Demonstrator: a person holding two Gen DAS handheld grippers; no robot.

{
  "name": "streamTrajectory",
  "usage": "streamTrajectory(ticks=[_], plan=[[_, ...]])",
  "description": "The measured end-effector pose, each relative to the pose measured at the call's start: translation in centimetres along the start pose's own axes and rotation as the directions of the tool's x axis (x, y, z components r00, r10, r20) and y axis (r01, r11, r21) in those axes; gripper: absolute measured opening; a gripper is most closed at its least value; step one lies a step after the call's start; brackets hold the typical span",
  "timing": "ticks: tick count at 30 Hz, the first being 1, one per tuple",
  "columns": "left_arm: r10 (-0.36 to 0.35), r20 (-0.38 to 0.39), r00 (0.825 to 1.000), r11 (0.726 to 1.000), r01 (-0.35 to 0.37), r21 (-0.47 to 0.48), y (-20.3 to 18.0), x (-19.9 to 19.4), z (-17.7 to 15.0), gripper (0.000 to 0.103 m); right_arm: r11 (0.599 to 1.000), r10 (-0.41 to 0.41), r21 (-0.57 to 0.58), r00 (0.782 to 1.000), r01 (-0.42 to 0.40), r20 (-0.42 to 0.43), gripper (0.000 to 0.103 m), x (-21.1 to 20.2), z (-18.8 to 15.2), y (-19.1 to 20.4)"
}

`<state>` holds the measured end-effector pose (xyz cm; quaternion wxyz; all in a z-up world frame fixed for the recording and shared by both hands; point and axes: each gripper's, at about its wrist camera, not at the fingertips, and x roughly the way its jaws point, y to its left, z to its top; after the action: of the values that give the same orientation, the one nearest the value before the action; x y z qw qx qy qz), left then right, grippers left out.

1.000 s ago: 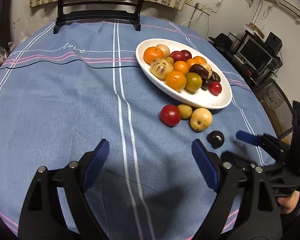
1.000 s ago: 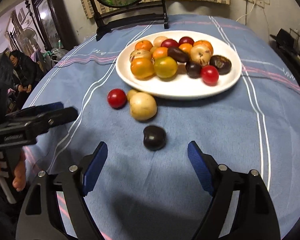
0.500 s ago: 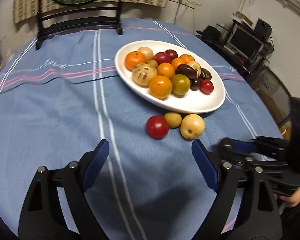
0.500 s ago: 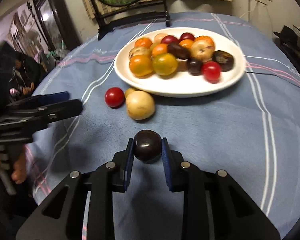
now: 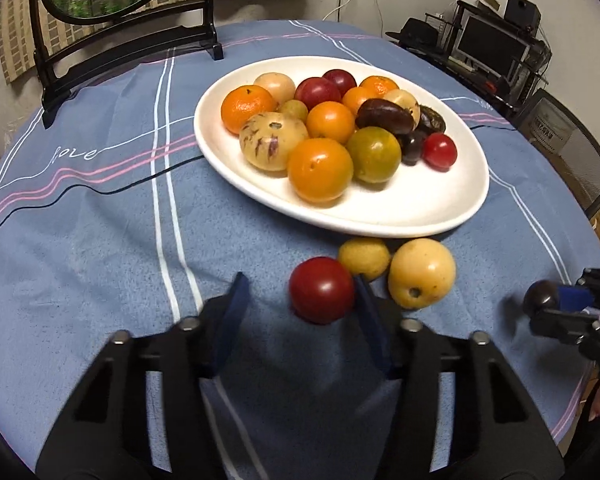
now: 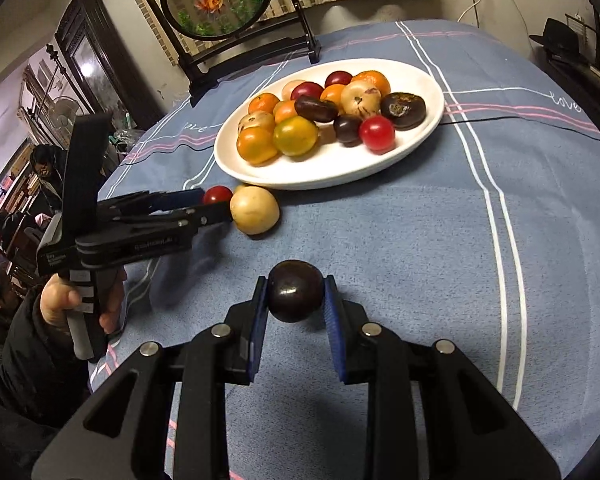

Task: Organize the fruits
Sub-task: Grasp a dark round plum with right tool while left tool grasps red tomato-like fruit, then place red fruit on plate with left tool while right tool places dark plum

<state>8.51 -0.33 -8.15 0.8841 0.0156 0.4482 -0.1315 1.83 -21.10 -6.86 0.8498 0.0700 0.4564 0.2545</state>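
Observation:
A white oval plate (image 5: 420, 208) (image 6: 380, 160) holds several fruits: oranges, plums, tomatoes. On the cloth in front of it lie a red tomato (image 5: 322, 290) (image 6: 217, 195), a small yellow fruit (image 5: 364, 257) and a larger yellow fruit (image 5: 422, 273) (image 6: 255, 210). My left gripper (image 5: 300, 300) is open around the red tomato, which touches the right finger; a gap remains at the left finger. My right gripper (image 6: 295, 296) is shut on a dark plum (image 6: 296, 291) (image 5: 540, 297), held just above the cloth.
A round table with a blue striped cloth (image 5: 100, 220) (image 6: 500, 240). A dark framed round screen (image 5: 112, 0) (image 6: 220, 4) stands at the far edge. A person (image 6: 48, 168) sits at the left. Electronics (image 5: 492, 48) stand at the right.
My left gripper moved forward and its fingers narrowed around the red tomato. My right gripper, which closed on the dark plum half a second ago, has lifted it and pulled back.

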Motion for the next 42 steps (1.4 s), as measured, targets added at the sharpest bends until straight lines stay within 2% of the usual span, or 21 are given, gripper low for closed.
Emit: streamTrajectory(ticks=[1,8,11,16,19,25,30,36,42], plan=[[-0.025,0.005,1.0,1.0,0.025,-0.001,0.0,-0.2,0.0,0.031,1.0,0.002,0.0,1.0,-0.002,-0.002,0.028,0.0,0.0,0.0],[-0.036,-0.002,0.999,0.999,0.036,0.005,-1.1,-1.3,-1.2,0.031,1.0,0.001,-0.01,1.0,-0.001,0.002,0.028,-0.1,0.1,0.8],[-0.059,0.003,0.998,0.997,0.059,-0.041,-1.1,-3.0,-2.3,0.031,1.0,-0.006,-0.011,1.0,0.007,0.008,0.028,-0.2,0.3,0.9],[-0.104,0.061,0.993,0.987,0.11,-0.114,-0.8,-6.2,-4.0,0.031,1.0,-0.012,-0.021,1.0,0.013,0.011,0.028,-0.1,0.6,1.1],[-0.106,0.089,0.99,0.987,0.115,-0.112,-1.0,-7.6,-4.1,0.031,1.0,-0.014,-0.026,1.0,0.014,0.012,0.028,-0.1,0.6,1.3],[-0.101,0.139,0.985,0.99,0.114,-0.088,-1.6,-9.5,-2.8,0.031,1.0,-0.011,-0.026,1.0,0.012,0.02,0.028,-0.3,0.8,1.2],[-0.096,0.148,0.984,0.989,0.11,-0.094,-1.7,-9.7,-2.1,0.031,1.0,-0.008,-0.026,1.0,0.009,0.027,0.028,-0.6,1.3,1.0],[-0.084,0.151,0.985,0.989,0.102,-0.112,-1.4,-8.9,0.0,0.031,0.998,-0.032,-0.042,0.998,0.035,0.053,0.028,-1.0,3.4,0.4],[-0.124,0.144,0.982,0.987,0.136,-0.08,-2.5,-6.7,3.6,0.032,0.993,-0.105,-0.038,0.991,0.108,0.083,0.028,-0.5,6.9,-1.8]])
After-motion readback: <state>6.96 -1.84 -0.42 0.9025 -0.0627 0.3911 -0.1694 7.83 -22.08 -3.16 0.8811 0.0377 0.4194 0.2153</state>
